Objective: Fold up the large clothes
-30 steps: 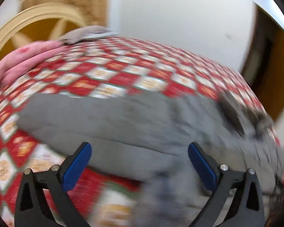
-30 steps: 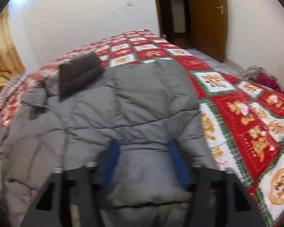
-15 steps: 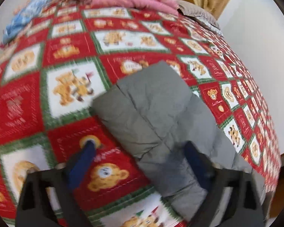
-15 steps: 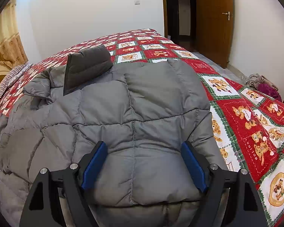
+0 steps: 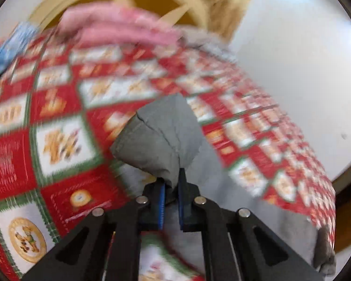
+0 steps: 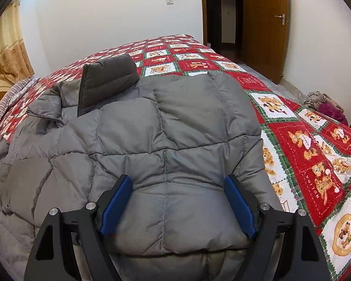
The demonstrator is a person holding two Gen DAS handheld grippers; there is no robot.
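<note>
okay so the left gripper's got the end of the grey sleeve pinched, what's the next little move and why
Probably lift the sleeve a little and carry it across onto the puffer jacket. The left gripper has just closed on the sleeve's end, which lies out over the red quilt, off the body. The right gripper rests open over the jacket's near part and could steady it.

A big bed [image 6: 304, 145] with a red bear quilt fills the room. White walls [image 6: 105, 18], a brown door [image 6: 264, 23], yellow curtains [image 6: 7, 53].
</note>
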